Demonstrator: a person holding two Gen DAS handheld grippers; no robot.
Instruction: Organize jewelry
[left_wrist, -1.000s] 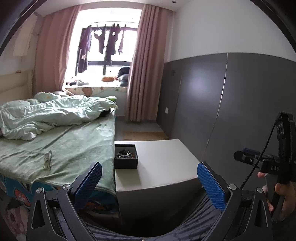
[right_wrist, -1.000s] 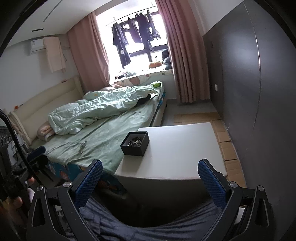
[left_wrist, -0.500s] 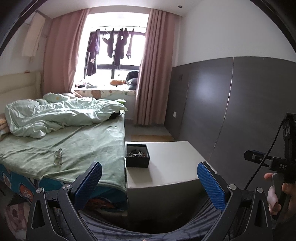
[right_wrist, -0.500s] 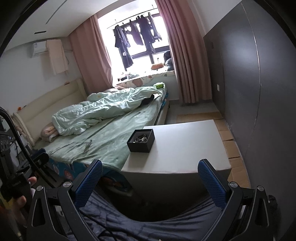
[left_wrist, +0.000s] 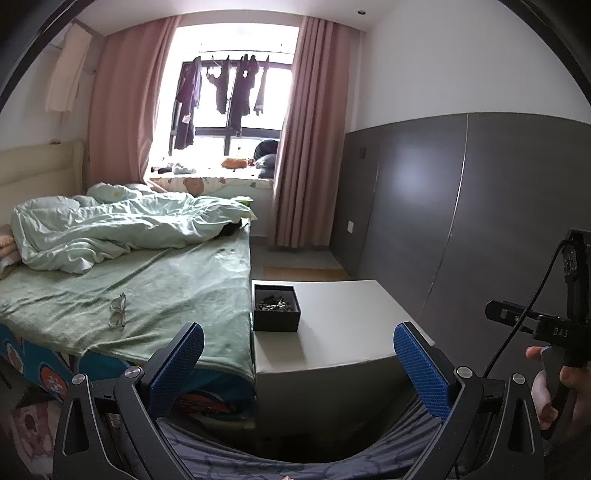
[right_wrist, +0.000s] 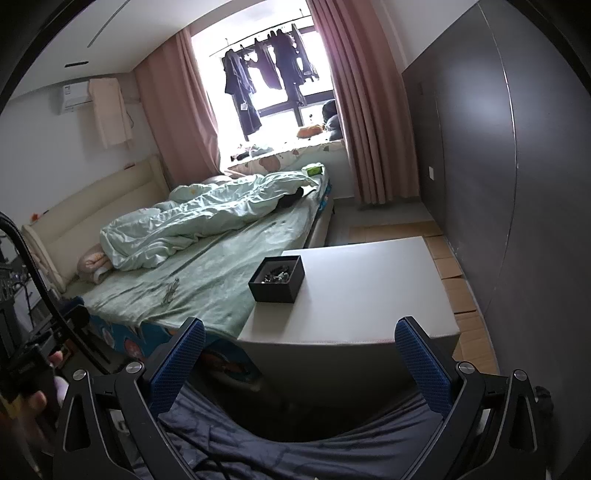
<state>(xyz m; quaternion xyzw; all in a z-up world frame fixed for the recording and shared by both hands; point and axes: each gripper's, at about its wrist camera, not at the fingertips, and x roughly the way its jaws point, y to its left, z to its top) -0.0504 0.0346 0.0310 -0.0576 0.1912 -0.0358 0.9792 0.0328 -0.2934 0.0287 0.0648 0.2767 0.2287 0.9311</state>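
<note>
Left wrist view: pale letters on the black body of the right gripper (left_wrist: 554, 330), held at the frame's right edge, read roughly "DAS"; first character uncertain. On the upright black part above that lettering, some blurred digits or marks, illegible. Right wrist view: wall air conditioner (right_wrist: 75, 96), upper left, carries a dark mark on its front, too small to read.

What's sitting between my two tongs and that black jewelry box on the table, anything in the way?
Nothing visible blocks either one. The black jewelry box sits open on the grey table near the bed-side edge, with bare tabletop in front of it. The left tongs and right tongs are both open and short of the table's near edge.
</note>
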